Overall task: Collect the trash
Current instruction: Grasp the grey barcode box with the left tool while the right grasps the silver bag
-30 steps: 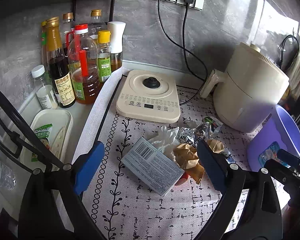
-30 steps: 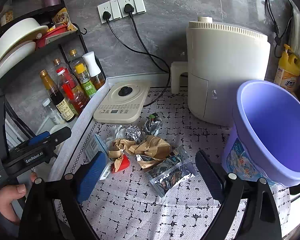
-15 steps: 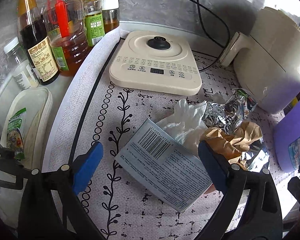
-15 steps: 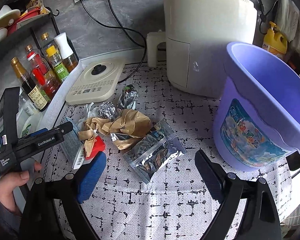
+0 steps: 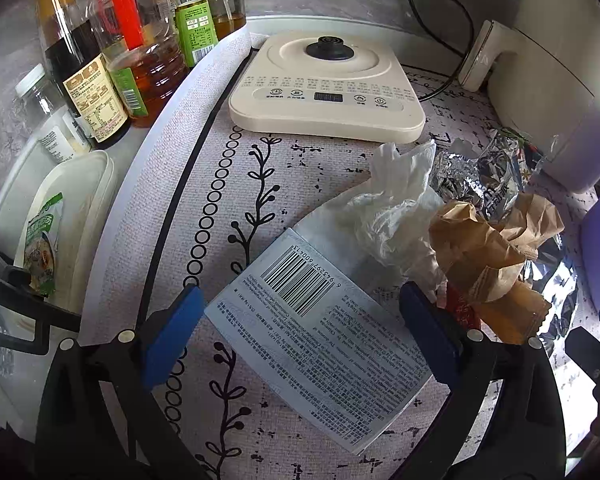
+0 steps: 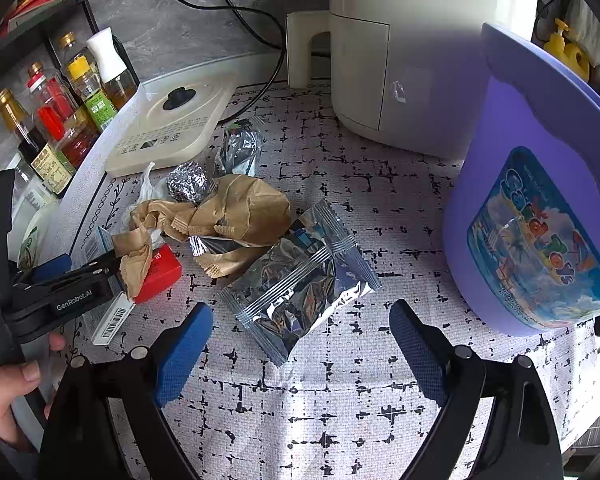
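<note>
Patterned tablecloth [image 6: 340, 400] under trash pile [image 6: 228, 216], grey wall [image 6: 188, 28], both hand-held grippers spread.

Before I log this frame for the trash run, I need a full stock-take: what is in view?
barcoded box: 1, white, between the left claw's fingers
red box: 1, under brown paper
brown paper: crumpled, mid-pile
white plastic bag: 1, beside box
foil ball: 1, silver
foil wrappers: 2, silver, nearest one lies ahead of right claw
bucket: 1, purple, right
cooker base: 1, cream
air fryer: 1, cream, rear
bottles: several, left rack
left claw: open
right claw: open
hand: holding left claw
</note>
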Tool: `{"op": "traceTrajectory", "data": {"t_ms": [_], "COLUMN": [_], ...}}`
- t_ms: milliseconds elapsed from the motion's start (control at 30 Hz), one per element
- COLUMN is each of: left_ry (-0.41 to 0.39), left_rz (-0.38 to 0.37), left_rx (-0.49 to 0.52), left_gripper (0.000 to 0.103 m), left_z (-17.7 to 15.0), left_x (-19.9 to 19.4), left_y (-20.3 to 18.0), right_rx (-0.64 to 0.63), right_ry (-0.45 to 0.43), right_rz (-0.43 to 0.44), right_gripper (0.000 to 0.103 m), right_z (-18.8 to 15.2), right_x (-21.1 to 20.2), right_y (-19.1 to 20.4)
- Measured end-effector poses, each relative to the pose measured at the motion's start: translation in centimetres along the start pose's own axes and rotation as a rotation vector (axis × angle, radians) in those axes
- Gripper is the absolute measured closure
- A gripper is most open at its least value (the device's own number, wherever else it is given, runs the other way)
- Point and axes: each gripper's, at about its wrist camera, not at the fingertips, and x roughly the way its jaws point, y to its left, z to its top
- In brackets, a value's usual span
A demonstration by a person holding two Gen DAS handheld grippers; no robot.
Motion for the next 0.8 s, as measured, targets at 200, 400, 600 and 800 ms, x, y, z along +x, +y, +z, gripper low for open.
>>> {"op": "traceTrajectory", "data": {"t_ms": [200,400,600,800], "left_ry": [0.020,0.032,0.062,0.066], "left_rz": [0.047,0.057,0.052,0.082], "left_rx": [-0.018,-0.009,-0.038,-0.066], "left_gripper": [0.006,0.006,0.006,0.010], "left_z": [-1.4,-2.4,-3.2,-3.8], "left_x": [-0.6,-1.6,-2.1,-1.4], "left_y": [1.0,0.7,0.9,0.8], "right_rx": [0.000,0.014,0.016,-0.004], "right_ry": [0.049,0.069,0.068,0.056], "right_rz": [0.012,0.028,0.061,0.102], "right_gripper": [0.016,0.041,0.087,0.094], "right_z": [-0.6,-1.3,-1.3,-1.6], "right_x": [2.1,2.9,2.8,2.1], "right_y": [0.1,-0.2,-0.9,-1.4]}}
